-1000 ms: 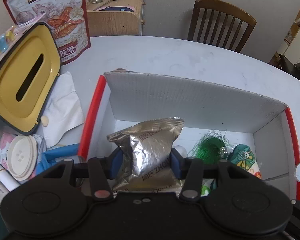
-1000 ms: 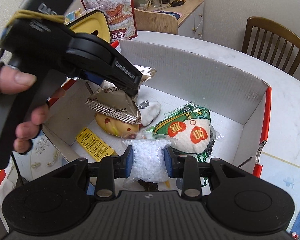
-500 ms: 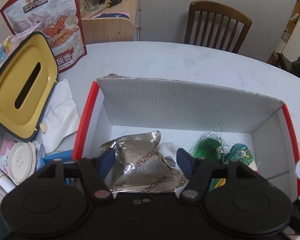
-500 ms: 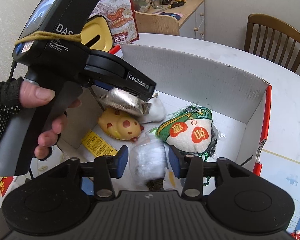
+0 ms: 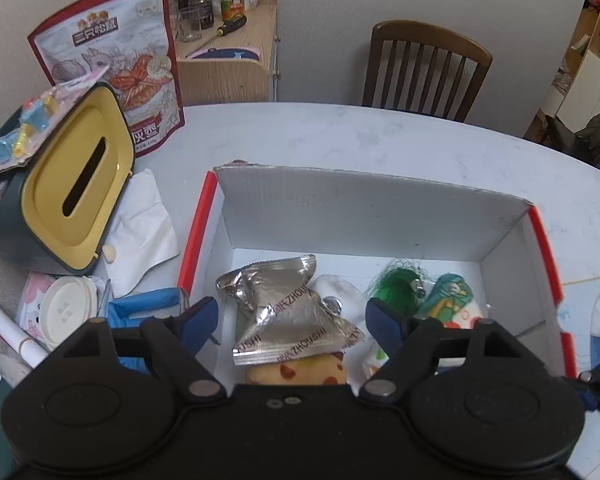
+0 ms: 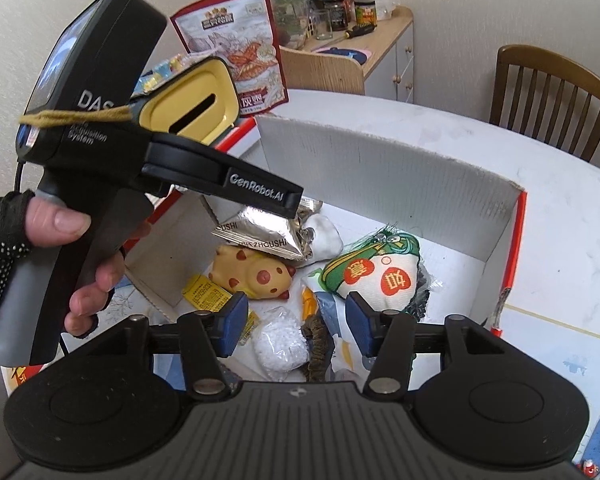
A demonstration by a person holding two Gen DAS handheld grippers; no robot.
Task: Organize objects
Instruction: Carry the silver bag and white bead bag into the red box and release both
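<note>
A white cardboard box [image 5: 360, 208] with red edges stands on the table. Inside it a silver foil packet [image 5: 288, 316] lies on a yellow spotted toy [image 5: 300, 374], beside a green and white pouch [image 6: 376, 272]. My left gripper [image 5: 290, 320] hangs above the packet, its jaws opening and its pads clear of the foil. In the right wrist view a small bag of white beads [image 6: 278, 344] rests on the box floor. My right gripper [image 6: 294, 322] is above it, jaws opening, touching nothing. A gloved hand [image 6: 40, 240] holds the left gripper's handle.
A yellow-lidded tissue box [image 5: 60, 184], a red snack bag [image 5: 112, 60], a white tissue [image 5: 140, 232] and a round white lid [image 5: 66, 312] crowd the table left of the box. A wooden chair [image 5: 424, 68] and a cabinet [image 5: 228, 68] stand behind.
Both grippers let go and opened: the foil packet dropped onto the yellow toy, the bead bag fell to the box floor. Both grippers rose and drew back.
</note>
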